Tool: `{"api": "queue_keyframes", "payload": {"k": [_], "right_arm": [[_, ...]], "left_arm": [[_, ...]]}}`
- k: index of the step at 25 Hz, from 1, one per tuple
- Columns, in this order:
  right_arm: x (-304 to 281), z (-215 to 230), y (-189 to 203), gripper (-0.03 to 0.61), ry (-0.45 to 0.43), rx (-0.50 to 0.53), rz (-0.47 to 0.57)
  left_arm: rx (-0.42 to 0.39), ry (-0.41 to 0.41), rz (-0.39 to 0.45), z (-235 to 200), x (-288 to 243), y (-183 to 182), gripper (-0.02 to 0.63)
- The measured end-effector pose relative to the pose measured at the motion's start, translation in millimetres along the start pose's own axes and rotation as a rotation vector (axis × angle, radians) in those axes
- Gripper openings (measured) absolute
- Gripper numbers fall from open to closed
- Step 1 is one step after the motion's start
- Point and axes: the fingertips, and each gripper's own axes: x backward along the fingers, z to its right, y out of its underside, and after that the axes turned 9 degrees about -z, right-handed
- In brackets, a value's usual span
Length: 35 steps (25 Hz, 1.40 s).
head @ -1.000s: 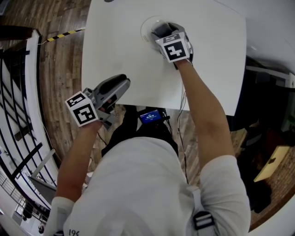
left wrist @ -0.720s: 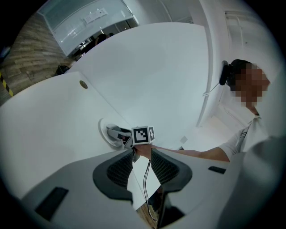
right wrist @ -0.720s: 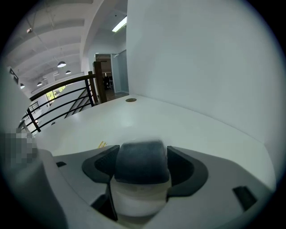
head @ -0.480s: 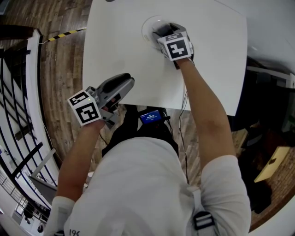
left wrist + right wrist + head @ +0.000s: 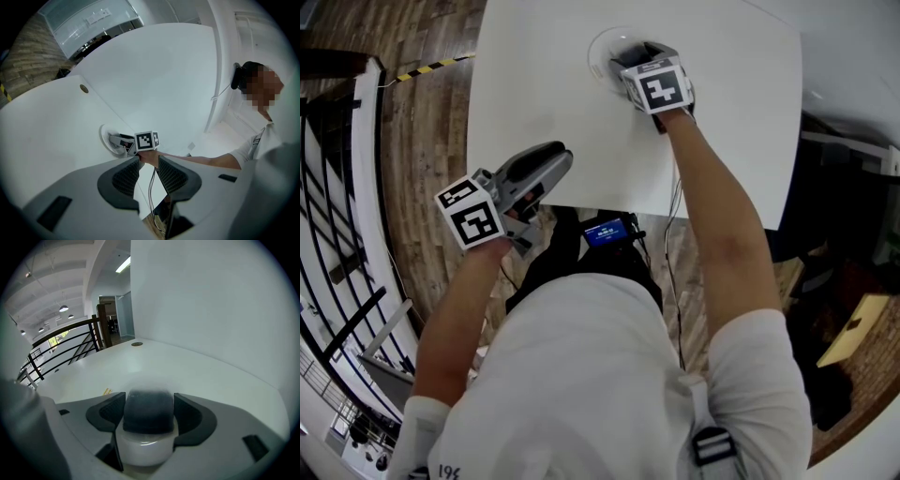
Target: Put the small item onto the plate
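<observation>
Right gripper [image 5: 633,54] clamps the small item [image 5: 149,413], dark-capped, over the plate [image 5: 596,56]. Left gripper [image 5: 147,174] idles, jaws apart and empty. Best lowered level, touching the plate, before release.

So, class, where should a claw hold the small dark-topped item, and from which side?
Grip the small item across its round dark top, one pad on each side, coming from the near side as the right claw does; its curved sides seat between pads.

place: big office-like hall, upper floor | clues: white table [image 5: 581,122], wood floor [image 5: 422,122], black railing [image 5: 61,330], round ceiling lamps [image 5: 63,308], open doorway [image 5: 107,317]
</observation>
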Motion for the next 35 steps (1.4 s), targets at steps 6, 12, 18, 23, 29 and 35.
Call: {"api": "queue_keyframes", "payload": {"k": [6,12,18,23,29,35], "right_arm": [[11.0,6.6,-7.1,0.316,0.028,-0.050,0.008],[22.8,11.6,-11.9,0.316,0.043,-0.076,0.041],[43.3,22.8,-17.6,0.316,0.066,-0.107,0.101],[64.6,26.0,-15.0,0.316,0.080,-0.123,0.122],[95.1,20.4,0.2,0.315,0.068,-0.142,0.150],[115.6,13.4,9.7,0.314,0.073,-0.130,0.160]], "left_arm": [[-0.006,-0.001,0.006,-1.5,1.9,-3.0,0.124],[-0.012,0.014,0.007,2.2,0.6,-2.2,0.124],[-0.017,0.032,0.016,7.2,1.3,-3.6,0.124],[-0.023,0.061,0.025,16.8,0.9,-5.7,0.124],[-0.039,0.069,0.053,30.4,0.3,-5.4,0.124],[-0.069,0.083,0.062,41.6,1.9,-7.6,0.124]]}}
